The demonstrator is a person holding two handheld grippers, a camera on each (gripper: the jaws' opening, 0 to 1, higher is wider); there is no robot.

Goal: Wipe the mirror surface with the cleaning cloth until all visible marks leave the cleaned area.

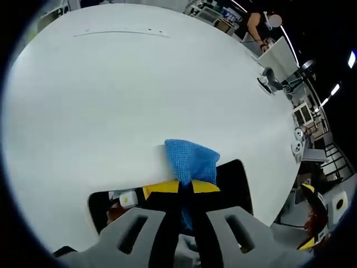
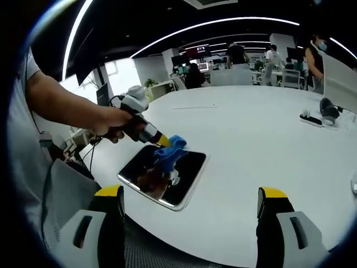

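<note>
Between the closed grey, yellow-tipped jaws of the left gripper (image 1: 187,215): blue microfibre cleaning cloth (image 1: 191,162), pinched tight, its free end fanning forward past the yellow tips and lying on the glass. Underneath, dark rectangular mirror with rounded corners and a pale rim (image 1: 234,178), flat on the big white round table (image 1: 139,95), reflecting the gripper's own yellow tips.

From the right gripper view, same business seen from across: left gripper (image 2: 162,140) held in a person's hand (image 2: 109,124), angled down onto the mirror (image 2: 184,176), cloth (image 2: 170,149) bunched at its tip and touching the glass near the mirror's far edge. Mirror close to the table's (image 2: 251,145) near rim.

Right gripper (image 2: 189,209) spread wide, jaws well apart at the bottom of its own view, holding nothing, hovering short of the mirror.

Far across the table, small dark gadgets (image 2: 326,111), well apart from the mirror.
</note>
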